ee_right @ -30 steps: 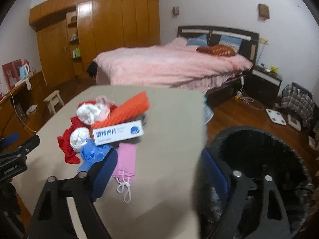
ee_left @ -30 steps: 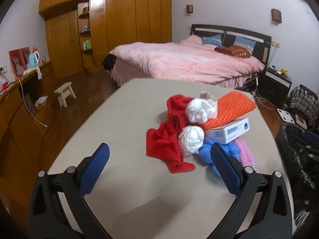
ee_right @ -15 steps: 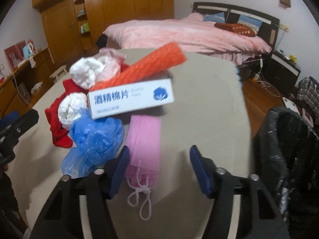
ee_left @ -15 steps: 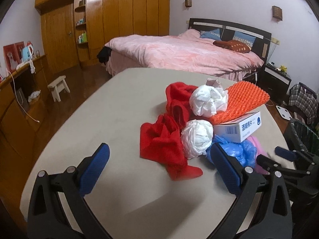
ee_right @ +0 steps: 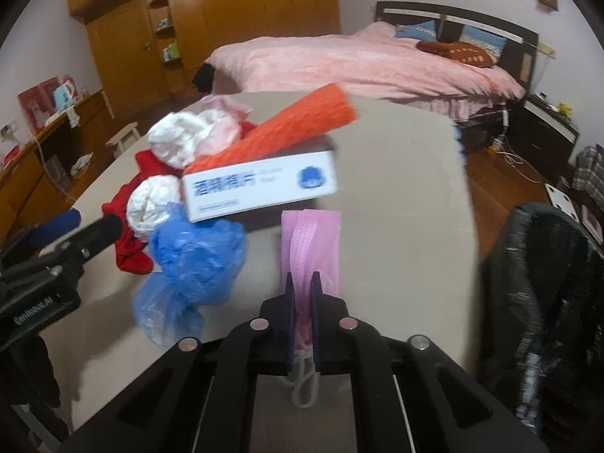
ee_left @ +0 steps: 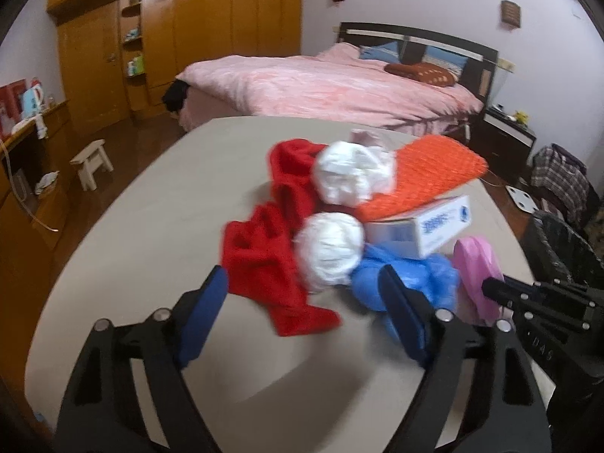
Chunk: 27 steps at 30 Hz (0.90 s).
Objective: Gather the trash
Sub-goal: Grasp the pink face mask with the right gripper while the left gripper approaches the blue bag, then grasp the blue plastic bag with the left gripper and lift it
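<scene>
Behind everything stands a pink-covered bed [ee_left: 332, 87] with a wooden wardrobe wall [ee_left: 181, 37] to its left. Nearer is the beige oval table [ee_left: 151, 207], and at its right side a bin lined with a black plastic bag [ee_right: 543, 283]. On the table lies the trash: a red cloth [ee_left: 264, 256], an orange textured foam sheet [ee_left: 426, 173] resting on a white cardboard box with blue print [ee_right: 260, 188], a crumpled blue plastic bag [ee_right: 192, 260], two white crumpled paper balls [ee_left: 351, 177], and a pink face mask [ee_right: 313, 249].

A second ago the right gripper [ee_right: 302, 294] was wide open above the table edge; now it is lower and its jaws are closed on the near end of the pink face mask, the white ear loop hanging below. The left gripper [ee_left: 302, 294] has come closer to the pile; its jaws are closing, with the red cloth's tip between them, not pressed.
</scene>
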{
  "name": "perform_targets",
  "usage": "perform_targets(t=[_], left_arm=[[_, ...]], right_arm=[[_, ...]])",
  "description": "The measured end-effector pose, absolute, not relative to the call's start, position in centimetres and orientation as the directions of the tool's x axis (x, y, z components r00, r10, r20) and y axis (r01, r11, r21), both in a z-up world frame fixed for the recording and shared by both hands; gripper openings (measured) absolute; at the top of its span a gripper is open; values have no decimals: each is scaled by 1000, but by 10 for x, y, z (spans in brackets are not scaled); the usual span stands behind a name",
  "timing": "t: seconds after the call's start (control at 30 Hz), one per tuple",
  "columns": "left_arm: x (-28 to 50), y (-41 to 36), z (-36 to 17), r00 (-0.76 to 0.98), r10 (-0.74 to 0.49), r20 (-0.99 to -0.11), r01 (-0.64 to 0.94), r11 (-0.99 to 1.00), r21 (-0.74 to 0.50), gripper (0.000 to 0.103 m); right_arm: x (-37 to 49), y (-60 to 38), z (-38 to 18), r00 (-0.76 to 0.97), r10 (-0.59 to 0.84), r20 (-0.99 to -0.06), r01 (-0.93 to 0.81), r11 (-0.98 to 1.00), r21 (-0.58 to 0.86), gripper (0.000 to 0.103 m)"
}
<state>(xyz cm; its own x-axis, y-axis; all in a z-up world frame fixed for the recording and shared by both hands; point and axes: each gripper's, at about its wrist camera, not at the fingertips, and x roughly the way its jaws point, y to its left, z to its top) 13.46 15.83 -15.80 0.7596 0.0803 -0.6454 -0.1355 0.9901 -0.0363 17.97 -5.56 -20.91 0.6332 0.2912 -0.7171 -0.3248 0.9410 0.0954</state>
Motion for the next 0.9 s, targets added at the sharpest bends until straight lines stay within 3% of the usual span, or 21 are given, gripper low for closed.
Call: perform_targets(t=[0.37,0.6,0.7,0.77,0.9], left_arm=[[154,105,-169,761,-1,-648,-27,999,-34,76],[176,90,-187,713,-18,-700,-22,999,-48,75],[179,85,-191,703,6,-711,-26,1000,-17,65],[177,84,-189,710,9,-704,-26,1000,-13,50],[171,83,-184,725,28,-688,-31,999,8,34]], right_arm=[[184,-106,-202,669,227,-708,-239,967,84,7],[185,-108,-203,671,239,-701,-246,965,93,7],[182,-107,-205,670,244,-701,-249,964,98,7],[180,-106,-205,670,246,-700,-252,963,98,7],[178,-107,-202,674,249,-695,-252,962,101,7]])
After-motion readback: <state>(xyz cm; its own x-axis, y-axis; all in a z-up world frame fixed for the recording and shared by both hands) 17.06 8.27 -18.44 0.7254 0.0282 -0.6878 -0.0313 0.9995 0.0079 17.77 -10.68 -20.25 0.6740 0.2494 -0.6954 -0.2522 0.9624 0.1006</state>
